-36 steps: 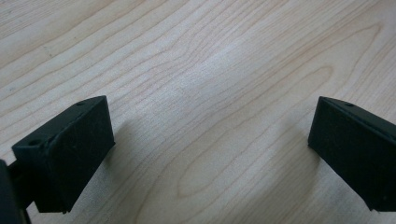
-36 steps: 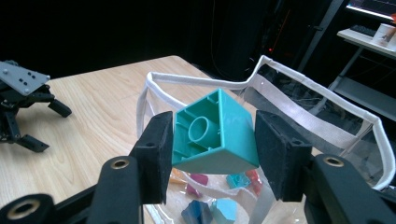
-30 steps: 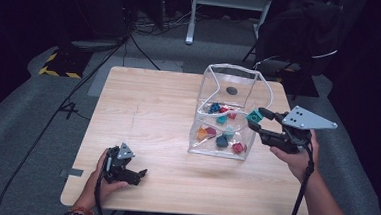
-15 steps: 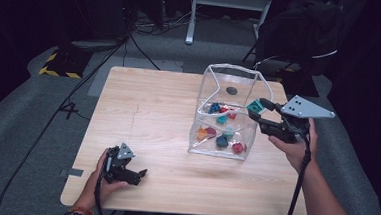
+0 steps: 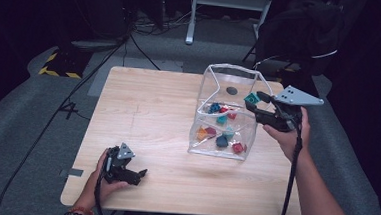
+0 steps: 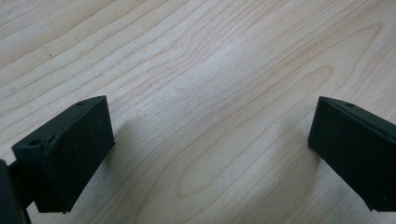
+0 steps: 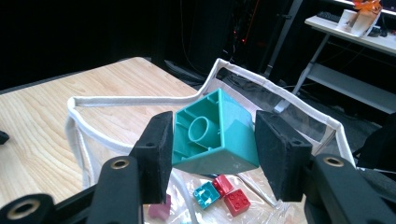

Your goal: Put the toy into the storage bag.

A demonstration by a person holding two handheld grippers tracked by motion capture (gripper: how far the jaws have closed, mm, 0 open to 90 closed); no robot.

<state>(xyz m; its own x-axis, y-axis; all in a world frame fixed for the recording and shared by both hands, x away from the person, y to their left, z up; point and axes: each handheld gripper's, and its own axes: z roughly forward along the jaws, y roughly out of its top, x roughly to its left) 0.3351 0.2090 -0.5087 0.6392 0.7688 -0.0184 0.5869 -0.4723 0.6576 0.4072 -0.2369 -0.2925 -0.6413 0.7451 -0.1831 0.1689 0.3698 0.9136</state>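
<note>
Right now we hold a teal plastic building block (image 7: 215,135) between the two black pads of our right hand-held gripper (image 7: 210,149); its hollow underside with the round tube faces the right gripper view's camera. The pads press on two opposite sides of the block, so the jaws stand partway closed around it. In the high view the block (image 5: 252,98) sits at the tip of the right hand-held gripper (image 5: 255,102), raised above the surface and just at the right upper rim of a clear plastic bag with a white-edged opening (image 5: 228,112). From the right gripper view, the bag's white rim (image 7: 140,101) curves around behind and below the held block, and the block hangs over the open mouth.

Inside the bag lie more small blocks: a small teal one (image 7: 206,194) and two red ones (image 7: 238,202) directly under the held block, with blue, orange and red pieces (image 5: 221,139) spread over the bag's bottom in the high view.

The bag stands on the right half of a light wooden surface (image 5: 148,115). Our left hand-held gripper (image 5: 139,175) rests near the front left corner of that surface, well apart from the bag; its jaws stand wide with nothing but bare wood (image 6: 210,116) between them.
</note>
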